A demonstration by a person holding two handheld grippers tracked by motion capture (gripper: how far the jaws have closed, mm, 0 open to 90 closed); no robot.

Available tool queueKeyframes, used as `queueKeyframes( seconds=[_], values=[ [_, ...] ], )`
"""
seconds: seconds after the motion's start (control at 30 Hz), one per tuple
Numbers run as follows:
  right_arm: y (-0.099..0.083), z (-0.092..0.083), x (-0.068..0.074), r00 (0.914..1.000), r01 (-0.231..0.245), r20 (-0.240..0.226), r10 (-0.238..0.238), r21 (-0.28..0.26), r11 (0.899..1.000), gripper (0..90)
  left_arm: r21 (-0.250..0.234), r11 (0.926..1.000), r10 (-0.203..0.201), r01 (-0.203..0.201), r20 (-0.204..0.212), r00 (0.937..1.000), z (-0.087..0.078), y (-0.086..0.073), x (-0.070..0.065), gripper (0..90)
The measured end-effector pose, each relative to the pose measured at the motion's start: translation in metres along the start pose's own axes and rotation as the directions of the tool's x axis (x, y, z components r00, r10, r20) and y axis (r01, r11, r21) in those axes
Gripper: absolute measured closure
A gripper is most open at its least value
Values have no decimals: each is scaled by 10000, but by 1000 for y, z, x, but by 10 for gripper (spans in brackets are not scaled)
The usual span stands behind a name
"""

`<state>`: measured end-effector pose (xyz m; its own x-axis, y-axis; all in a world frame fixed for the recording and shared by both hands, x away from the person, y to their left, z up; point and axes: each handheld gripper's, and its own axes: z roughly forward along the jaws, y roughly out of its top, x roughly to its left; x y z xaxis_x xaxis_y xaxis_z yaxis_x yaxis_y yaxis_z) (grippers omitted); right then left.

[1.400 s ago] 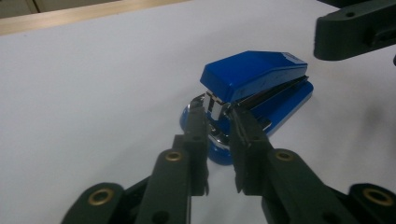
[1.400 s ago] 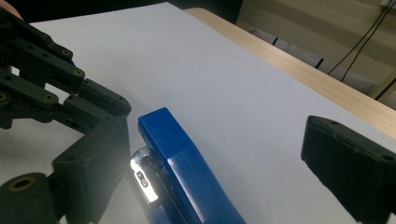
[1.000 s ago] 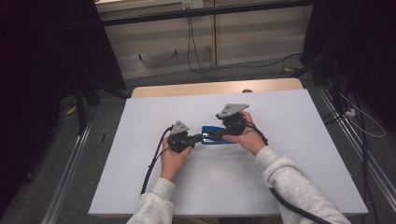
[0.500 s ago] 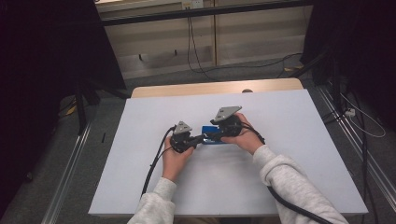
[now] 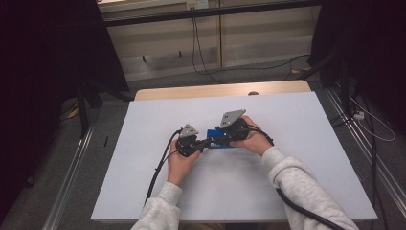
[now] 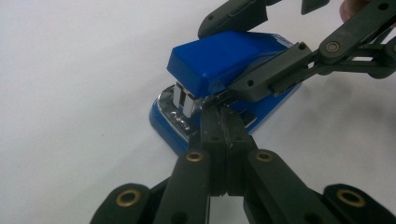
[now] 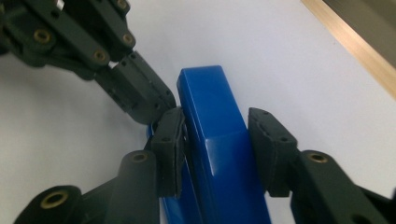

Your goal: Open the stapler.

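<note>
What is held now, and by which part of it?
The right gripper straddles the blue stapler across its top arm; the left gripper, shut, touches its front.

High view looks down; both gripper views closely share the stapler (image 6: 219, 70).

R gripper (image 5: 216, 138) lowered, closer over stapler (image 5: 219, 139).

Lab recording bay, black curtains (image 5: 43, 52), floor rails (image 5: 72, 187), white table (image 5: 306, 158)
</note>
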<state>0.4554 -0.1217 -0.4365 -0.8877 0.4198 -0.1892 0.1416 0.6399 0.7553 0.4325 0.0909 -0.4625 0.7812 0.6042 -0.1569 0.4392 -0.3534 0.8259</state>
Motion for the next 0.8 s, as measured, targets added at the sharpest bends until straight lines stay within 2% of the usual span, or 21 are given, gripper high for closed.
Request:
queueKeyframes(
  seconds=[0.13,0.23,0.27,0.37,0.53,0.57,0.6,0.63,0.67,0.7,0.73,0.77,0.8],
  values=[
    [3,-2,-2,9989,392,-274,-388,171,9991,609,12,9999,152,-152,16,9999,2,1,-1,900],
    [4,-3,-3,9975,603,-389,-594,226,9979,621,27,10000,26,-27,125,9999,4,2,-3,900],
    [4,-5,-4,9969,564,-556,-550,241,9981,636,53,10000,41,-42,146,9999,4,2,-3,900],
    [4,-7,-5,9966,517,-655,-503,202,9985,641,68,10000,-8,8,92,10000,4,2,-4,900],
    [2,-7,-6,9971,391,-656,-384,102,9992,642,248,9994,245,-246,35,9997,4,4,-7,900],
    [2,-7,-6,9971,391,-656,-384,102,9992,642,513,9986,117,-123,120,9999,5,4,-8,900],
    [2,-9,-8,9981,321,-532,-320,19,9995,671,1406,9884,571,-566,2,9984,9,0,-8,900],
    [2,-9,-8,9981,321,-532,-320,19,9995,671,1406,9884,571,-566,2,9984,9,0,-8,900],
    [1,-12,-11,9987,-100,-501,93,-141,9999,670,1318,9909,293,-287,-25,9996,9,1,-7,900],
    [-1,-17,-19,9959,-593,-704,566,-370,9976,669,1245,9917,380,-336,-333,9987,10,1,-9,900],
    [-1,-17,-19,9959,-593,-704,566,-370,9976,669,1245,9917,380,-336,-333,9987,10,1,-9,900],
    [-1,-17,-19,9959,-520,-756,487,-420,9978,670,927,9954,233,-224,-78,9997,8,2,-8,900],
    [-1,-16,-17,9964,-409,-760,381,-358,9985,670,443,9989,-183,177,135,9997,4,3,-7,900]
  ],
)
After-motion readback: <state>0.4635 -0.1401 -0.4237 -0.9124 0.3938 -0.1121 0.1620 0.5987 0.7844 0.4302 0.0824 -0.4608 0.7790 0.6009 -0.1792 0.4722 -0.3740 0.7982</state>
